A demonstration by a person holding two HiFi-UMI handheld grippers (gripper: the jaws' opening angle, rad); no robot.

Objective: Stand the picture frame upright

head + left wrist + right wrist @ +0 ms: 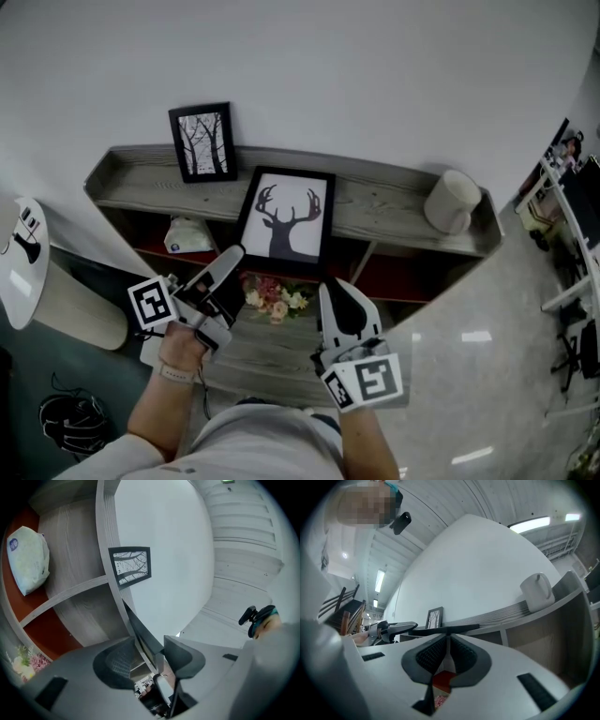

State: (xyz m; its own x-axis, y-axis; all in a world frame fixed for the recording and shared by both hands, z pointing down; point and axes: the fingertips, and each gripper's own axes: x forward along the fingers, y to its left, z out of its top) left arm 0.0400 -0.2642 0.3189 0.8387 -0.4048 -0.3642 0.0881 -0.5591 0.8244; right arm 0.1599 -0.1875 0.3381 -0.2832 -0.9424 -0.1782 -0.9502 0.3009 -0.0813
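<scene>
On a grey wooden shelf [394,202] by the white wall [375,75], the left tongs [232,258] are closing around the deer frame [286,220]. The right tongs [330,286] are shut at its corner.

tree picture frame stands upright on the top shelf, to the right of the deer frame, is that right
Not quite: the tree picture frame stands upright on the top shelf, but to the left of the deer frame, not the right, as the head view shows.

Light: bright, even, ceiling strips [533,523] | Edges: fisheye, dark vignette | Glare: floor [476,336]
</scene>
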